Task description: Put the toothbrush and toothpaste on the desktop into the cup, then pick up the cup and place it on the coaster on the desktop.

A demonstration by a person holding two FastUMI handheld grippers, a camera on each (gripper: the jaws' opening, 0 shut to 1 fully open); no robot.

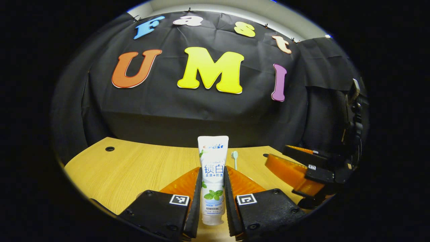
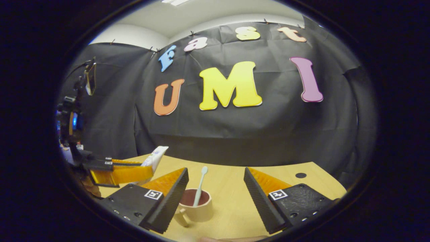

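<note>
Left gripper (image 1: pixel 213 198): clamped on the toothpaste (image 1: pixel 212 174), held left of the cup (image 2: pixel 196 205).
Right gripper (image 2: pixel 215 195): spread apart around the cup.
Toothbrush (image 2: pixel 200 186): already standing in the cup.
Advice: the tube should be lowered upright beside the brush.

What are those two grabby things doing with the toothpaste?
A person is tidying up with a gripper in each hand. The left gripper is squeezing the toothpaste and holding it up above the desktop. The toothbrush already stands in the cup. The right gripper is open, with the cup between its fingers. The toothpaste has yet to go in the cup.
</note>
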